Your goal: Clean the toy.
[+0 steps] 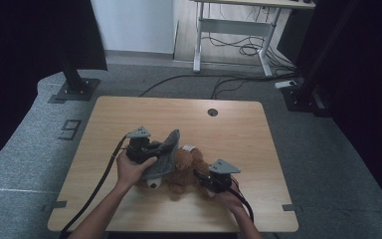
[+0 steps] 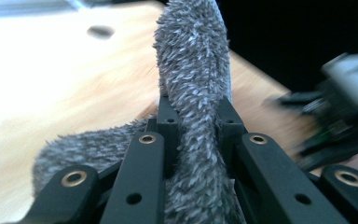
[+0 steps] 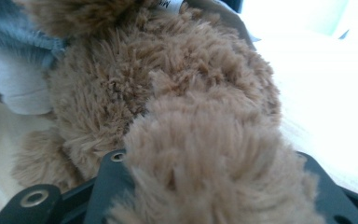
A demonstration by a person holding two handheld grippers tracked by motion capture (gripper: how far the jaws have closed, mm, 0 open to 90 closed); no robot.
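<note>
A brown teddy bear [image 1: 185, 172] lies on the wooden table [image 1: 129, 114], partly covered by a grey fuzzy cloth [image 1: 166, 152]. My left gripper [image 1: 155, 150] is shut on that cloth, and a fold of it stands up between the black jaws in the left gripper view [image 2: 193, 116]. My right gripper [image 1: 202, 178] sits at the bear's right side, shut on a furry brown limb [image 3: 205, 158] that bulges between its jaws. The bear's body [image 3: 168, 74] and a strip of the grey cloth [image 3: 14, 32] lie just beyond.
The table's far half holds a round cable hole [image 1: 212, 112]. Black cables trail from both grippers toward the front edge. A desk frame [image 1: 238, 30] and floor cables stand beyond the table, with dark stands at both sides.
</note>
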